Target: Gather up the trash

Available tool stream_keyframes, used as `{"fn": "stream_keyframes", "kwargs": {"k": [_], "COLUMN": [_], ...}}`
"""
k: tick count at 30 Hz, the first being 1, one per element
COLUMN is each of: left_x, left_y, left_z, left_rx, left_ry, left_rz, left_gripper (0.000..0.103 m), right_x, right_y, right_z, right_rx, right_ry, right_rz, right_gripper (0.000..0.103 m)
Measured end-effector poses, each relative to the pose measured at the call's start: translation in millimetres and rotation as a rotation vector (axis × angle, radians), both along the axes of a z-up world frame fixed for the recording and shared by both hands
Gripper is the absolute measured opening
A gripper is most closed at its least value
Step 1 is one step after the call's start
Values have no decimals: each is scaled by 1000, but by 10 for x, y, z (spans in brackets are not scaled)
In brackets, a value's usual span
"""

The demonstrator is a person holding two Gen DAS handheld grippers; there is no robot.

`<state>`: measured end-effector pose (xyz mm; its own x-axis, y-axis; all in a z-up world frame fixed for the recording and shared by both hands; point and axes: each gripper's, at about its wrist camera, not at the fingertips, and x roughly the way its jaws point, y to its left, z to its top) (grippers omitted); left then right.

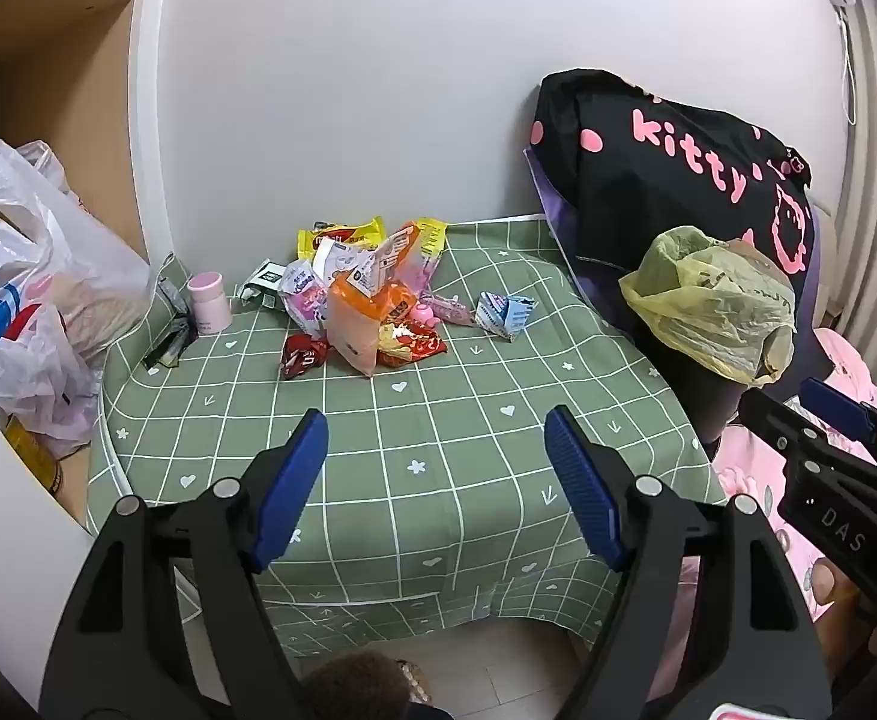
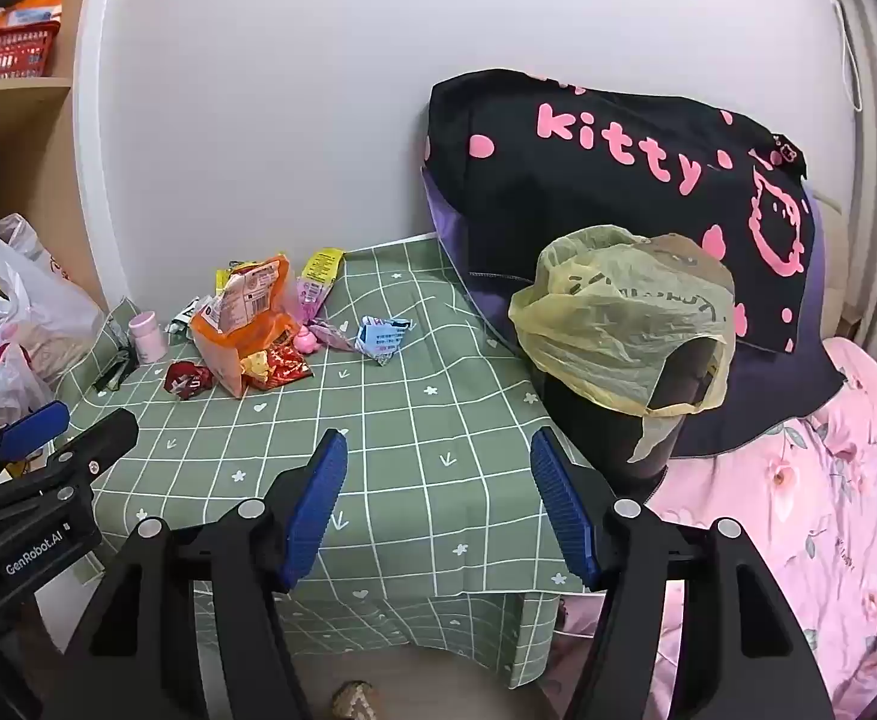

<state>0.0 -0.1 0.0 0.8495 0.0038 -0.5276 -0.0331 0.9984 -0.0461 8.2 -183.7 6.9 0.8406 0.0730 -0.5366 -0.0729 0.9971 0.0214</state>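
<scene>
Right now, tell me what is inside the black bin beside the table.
A yellowish plastic bag lines the black bin, draped over its rim. The opening shows only dark interior; any contents are hidden.

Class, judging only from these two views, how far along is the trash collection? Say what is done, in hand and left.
Done: nothing visibly; the wrapper pile lies on the green tablecloth. In hand: nothing; the left gripper and right gripper are open and empty. Left: every wrapper, including the blue one, probably bound for the bin with the yellow bag.
</scene>
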Motion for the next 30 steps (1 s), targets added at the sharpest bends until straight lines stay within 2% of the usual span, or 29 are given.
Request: {"fn": "stream_keyframes", "kwargs": {"k": [30], "left_x": [33], "left_y": [66], "left_z": [5], "left_rx": [13], "left_ry": [-3], "left_rz": [22], "left_gripper": [71], "right_x": [28], "right_y": [3], "right_z": [-22], "right_rx": [-6], "right_ry": [-9], "right_rz": [-1], "right_gripper": [60]}}
